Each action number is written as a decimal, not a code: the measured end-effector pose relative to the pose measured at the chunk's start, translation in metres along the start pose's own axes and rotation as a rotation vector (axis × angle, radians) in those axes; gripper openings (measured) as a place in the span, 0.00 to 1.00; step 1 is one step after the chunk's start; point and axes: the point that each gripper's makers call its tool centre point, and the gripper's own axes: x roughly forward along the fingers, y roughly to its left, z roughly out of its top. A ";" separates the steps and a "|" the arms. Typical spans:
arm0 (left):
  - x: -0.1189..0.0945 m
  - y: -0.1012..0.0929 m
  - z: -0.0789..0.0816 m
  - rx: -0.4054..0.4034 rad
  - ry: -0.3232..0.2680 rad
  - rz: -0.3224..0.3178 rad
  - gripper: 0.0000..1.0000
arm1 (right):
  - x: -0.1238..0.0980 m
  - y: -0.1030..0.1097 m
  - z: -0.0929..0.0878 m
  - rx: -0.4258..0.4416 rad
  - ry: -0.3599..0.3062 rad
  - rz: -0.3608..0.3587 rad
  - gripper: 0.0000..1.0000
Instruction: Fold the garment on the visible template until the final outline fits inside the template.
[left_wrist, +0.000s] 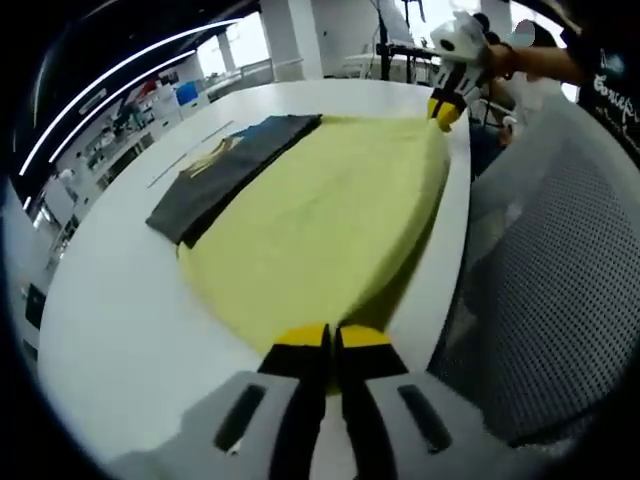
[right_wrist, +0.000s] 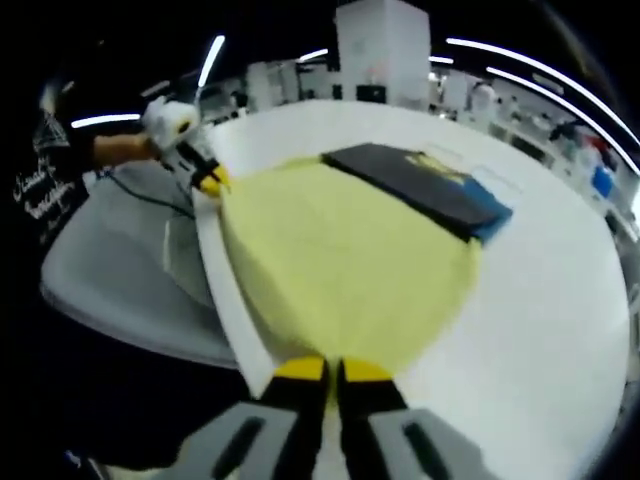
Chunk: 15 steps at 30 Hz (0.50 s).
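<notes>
A pale yellow garment (left_wrist: 320, 220) lies stretched over the white table (left_wrist: 120, 310), partly covering a dark folded piece with a blue edge (left_wrist: 235, 160). My left gripper (left_wrist: 330, 345) is shut on the garment's near edge. The right gripper (left_wrist: 443, 108) pinches the far corner, by the table's edge. In the right gripper view the same yellow garment (right_wrist: 340, 260) spreads out from my right gripper (right_wrist: 333, 372), which is shut on its edge. The left gripper (right_wrist: 210, 182) holds the opposite corner there. The dark piece (right_wrist: 425, 185) lies beyond the cloth.
A grey mesh chair (left_wrist: 560, 280) stands close against the table's edge. A person's gloved hand (right_wrist: 165, 120) and dark sleeve (right_wrist: 45, 190) hold the far gripper. Shelves and lab benches (left_wrist: 130, 120) line the background. Bare white tabletop (right_wrist: 560, 320) flanks the cloth.
</notes>
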 end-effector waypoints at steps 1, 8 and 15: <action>-0.001 -0.002 -0.001 -0.003 0.003 -0.005 0.00 | -0.001 0.002 -0.001 0.002 0.002 0.004 0.00; -0.008 -0.016 -0.005 -0.019 0.007 -0.015 0.00 | -0.006 0.017 -0.009 0.015 0.005 0.030 0.00; -0.013 -0.026 -0.010 -0.053 0.002 -0.029 0.00 | -0.009 0.029 -0.015 0.016 0.013 0.043 0.00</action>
